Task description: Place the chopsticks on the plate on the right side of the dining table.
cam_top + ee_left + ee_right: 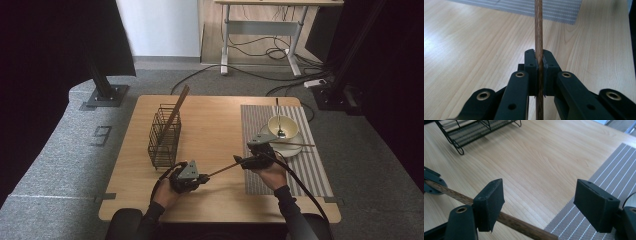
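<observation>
Between the jaws of the left gripper [539, 72] a brown wooden chopstick [538, 37] is sitting clamped, the two black pads pressing together on its shaft in the left gripper view. Its long axis is running straight ahead out of those jaws, over the wooden bench [474, 47] toward the right gripper [239, 160], rising slightly from left gripper to right gripper in the high view. That gripper's jaws are standing wide apart, and the chopstick's far part is passing just beneath its left-hand pad in the right gripper view. Three chopsticks are showing in all: this one, a second [176, 114] leaning out of the one black wire basket [162, 137] beyond the left gripper's jaws, and a third [295, 144] lying across the one white plate [295, 149]. One bowl [283, 126] is sitting on that plate on the one striped grey placemat [310, 167], holding one spoon [278, 119], well beyond the right gripper's jaws.
</observation>
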Demonstrator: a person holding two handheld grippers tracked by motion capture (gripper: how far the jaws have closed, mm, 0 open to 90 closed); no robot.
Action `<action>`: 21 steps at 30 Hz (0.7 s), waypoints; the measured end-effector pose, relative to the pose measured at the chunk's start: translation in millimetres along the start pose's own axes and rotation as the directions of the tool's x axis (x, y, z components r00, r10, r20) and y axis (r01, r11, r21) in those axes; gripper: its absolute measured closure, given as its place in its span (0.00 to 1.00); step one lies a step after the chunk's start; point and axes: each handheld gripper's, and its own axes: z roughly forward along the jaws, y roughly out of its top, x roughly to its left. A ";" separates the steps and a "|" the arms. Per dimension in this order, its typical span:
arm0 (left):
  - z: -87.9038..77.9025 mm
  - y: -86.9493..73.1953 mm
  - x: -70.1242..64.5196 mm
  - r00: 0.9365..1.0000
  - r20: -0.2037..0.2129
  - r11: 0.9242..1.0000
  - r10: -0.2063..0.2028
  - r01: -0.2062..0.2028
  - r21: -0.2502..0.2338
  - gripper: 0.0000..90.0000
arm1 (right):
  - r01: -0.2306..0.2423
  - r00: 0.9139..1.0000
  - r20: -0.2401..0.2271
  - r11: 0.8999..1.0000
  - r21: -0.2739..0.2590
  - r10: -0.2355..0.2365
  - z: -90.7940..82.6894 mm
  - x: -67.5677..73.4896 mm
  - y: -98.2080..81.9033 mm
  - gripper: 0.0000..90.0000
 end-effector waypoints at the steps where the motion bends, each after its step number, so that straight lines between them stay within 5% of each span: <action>1: 0.0 -0.5 0.4 1.000 0.003 1.000 0.004 -0.004 0.006 0.94 | 0.001 1.000 0.000 1.000 0.000 -0.001 -0.3 0.0 0.1 0.26; 11: -2.3 -5.4 5.1 1.000 0.026 0.998 0.002 -0.003 0.056 0.94 | 0.085 0.994 -0.073 0.996 -0.005 -0.085 -15.5 4.3 3.8 0.22; 16: 0.4 -7.1 5.5 0.999 0.046 0.996 0.001 -0.005 0.089 0.94 | 0.136 0.979 -0.154 0.990 0.031 -0.130 -9.6 12.3 2.4 0.19; 21: 1.8 -7.4 5.2 0.998 0.070 0.994 0.007 -0.015 0.112 0.94 | 0.221 0.960 -0.200 0.969 0.106 -0.197 2.5 23.2 -2.2 0.19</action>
